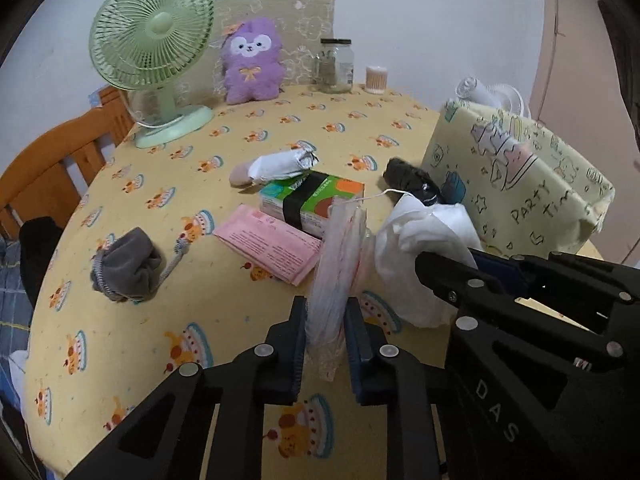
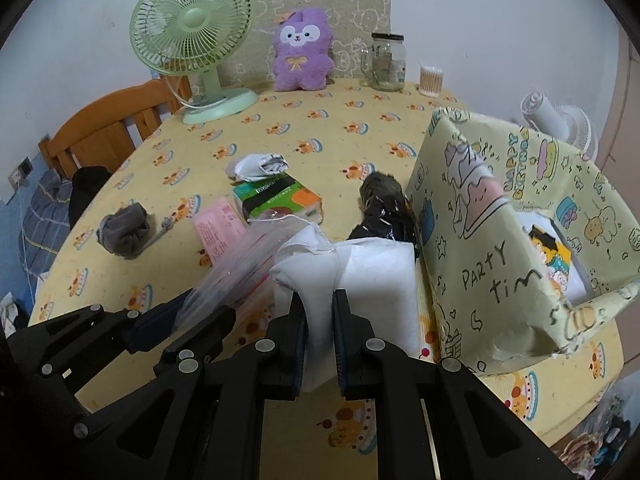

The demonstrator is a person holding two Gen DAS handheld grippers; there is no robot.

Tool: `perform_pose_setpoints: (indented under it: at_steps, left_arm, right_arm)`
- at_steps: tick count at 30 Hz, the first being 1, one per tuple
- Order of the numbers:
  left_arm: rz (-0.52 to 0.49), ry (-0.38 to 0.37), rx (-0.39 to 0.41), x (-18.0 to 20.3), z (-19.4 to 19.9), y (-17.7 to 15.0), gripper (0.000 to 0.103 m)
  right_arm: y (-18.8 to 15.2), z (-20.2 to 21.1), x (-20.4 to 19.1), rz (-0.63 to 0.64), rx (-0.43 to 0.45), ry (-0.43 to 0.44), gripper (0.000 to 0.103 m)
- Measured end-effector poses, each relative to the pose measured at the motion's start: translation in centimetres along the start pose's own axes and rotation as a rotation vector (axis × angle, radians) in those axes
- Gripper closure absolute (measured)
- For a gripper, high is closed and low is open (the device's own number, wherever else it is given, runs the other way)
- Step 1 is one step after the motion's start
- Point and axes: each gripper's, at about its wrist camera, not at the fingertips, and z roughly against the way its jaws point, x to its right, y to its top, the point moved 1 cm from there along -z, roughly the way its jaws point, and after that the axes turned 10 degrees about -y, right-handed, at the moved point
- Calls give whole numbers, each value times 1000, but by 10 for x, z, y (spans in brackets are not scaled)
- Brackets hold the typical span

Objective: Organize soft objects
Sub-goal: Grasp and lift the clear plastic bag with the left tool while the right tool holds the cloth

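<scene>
Your left wrist camera sits just behind the left gripper (image 1: 326,336), angled down across the yellow-clothed surface (image 1: 224,152) toward the far wall, with the right gripper (image 1: 436,276) crossing its lower right corner. Your right wrist camera rides just behind the right gripper (image 2: 320,320), tilted down the same way from a spot further right, the left gripper (image 2: 208,312) at its lower left. Both close views share the green fan (image 1: 152,36), the purple plush (image 1: 252,60), the glass jar (image 1: 334,66) and the patterned box (image 1: 516,176).
</scene>
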Motion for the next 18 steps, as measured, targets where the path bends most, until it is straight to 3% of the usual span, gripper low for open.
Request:
perform_pose_setpoints:
  at_steps: [18]
  left_arm:
    - [15,74,152,19,66,28,88]
  right_arm:
    - [31,62,4,-5,146,50,88]
